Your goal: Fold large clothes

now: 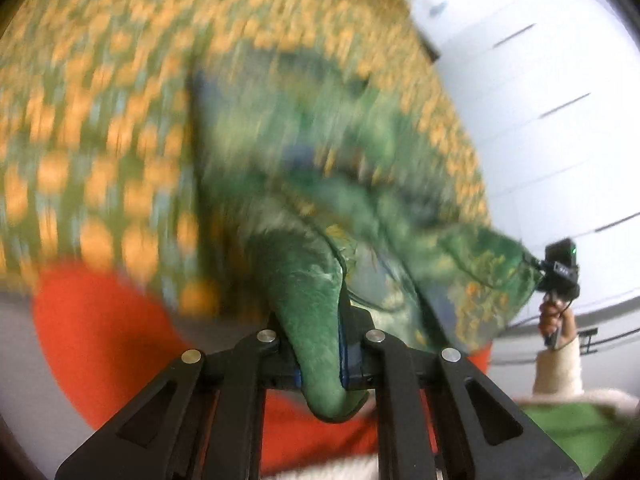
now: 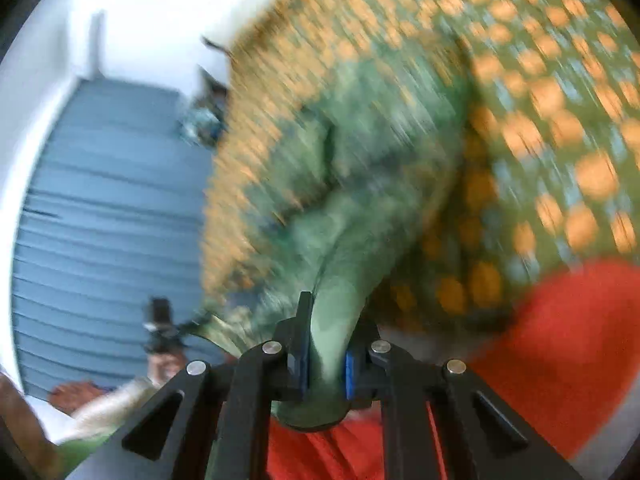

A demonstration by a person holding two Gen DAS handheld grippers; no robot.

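Garment [image 1: 304, 184], green with orange spots and blurred, is pinched in both left gripper [image 1: 320, 360] and right gripper [image 2: 326, 364] jaws

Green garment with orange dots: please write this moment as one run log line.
left gripper: shut on green garment | right gripper: shut on garment | garment: stretched between both | below: red surface

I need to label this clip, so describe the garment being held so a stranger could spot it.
Start at the wide green-and-orange patterned cloth filling both views. In front of it hangs the green garment, pinched by the left tool and the right tool. Unlike the cloth, it is mostly plain green.
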